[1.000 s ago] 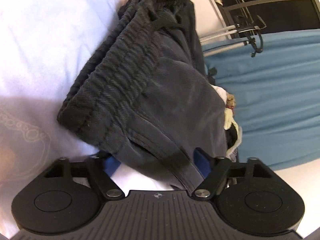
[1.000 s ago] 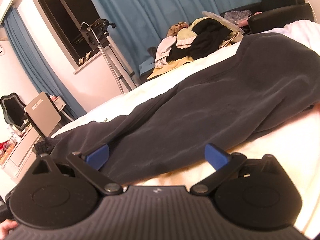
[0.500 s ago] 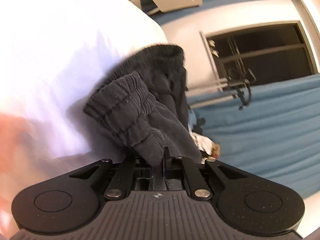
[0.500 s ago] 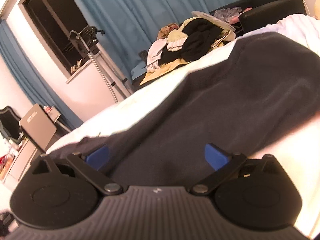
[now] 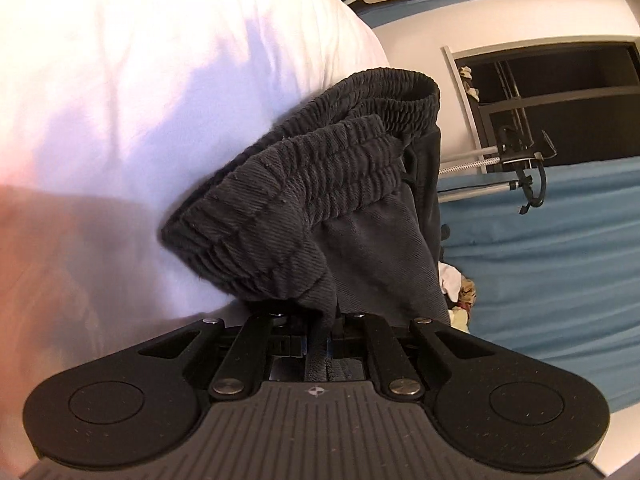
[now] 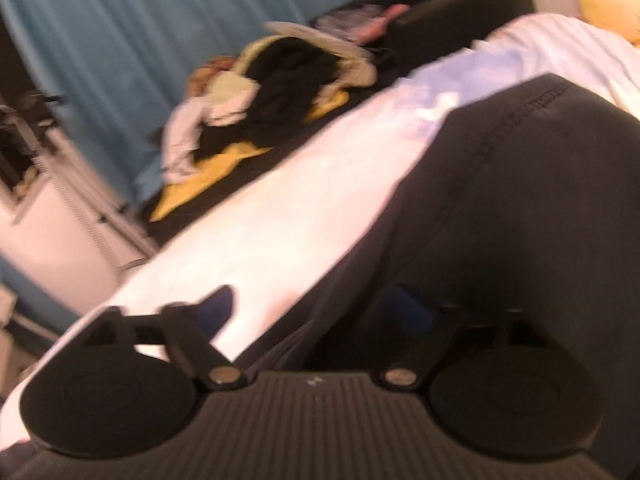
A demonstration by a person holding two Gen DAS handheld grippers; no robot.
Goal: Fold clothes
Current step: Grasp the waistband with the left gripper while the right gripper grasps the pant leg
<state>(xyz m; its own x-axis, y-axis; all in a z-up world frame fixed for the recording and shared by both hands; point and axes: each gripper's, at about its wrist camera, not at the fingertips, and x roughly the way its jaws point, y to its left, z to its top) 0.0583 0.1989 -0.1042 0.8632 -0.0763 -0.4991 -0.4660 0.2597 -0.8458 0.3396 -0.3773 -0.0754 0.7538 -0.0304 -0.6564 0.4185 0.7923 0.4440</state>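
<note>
At the bottom centre of the left view, our left gripper point(image 5: 318, 346) is closed on the waistband edge of the dark sweatpants point(image 5: 320, 200), over the white bedsheet point(image 5: 160, 80). In the blurred right view, our right gripper point(image 6: 320, 312) is spread around the sweatpants point(image 6: 520, 220); a clothes pile point(image 6: 272, 92) lies at upper centre.

Our left gripper point(image 5: 318, 346) is clamped on a fold of dark grey sweatpants point(image 5: 320, 216), the fabric pinched between its closed fingers. We see the ribbed elastic waistband point(image 5: 340, 160) bunched and arching above the gripper, lying on the white bedsheet point(image 5: 160, 80). Beyond it we see a blue curtain point(image 5: 560, 260), a dark window point(image 5: 560, 92) and a metal stand with a clamp point(image 5: 520, 160).
</note>
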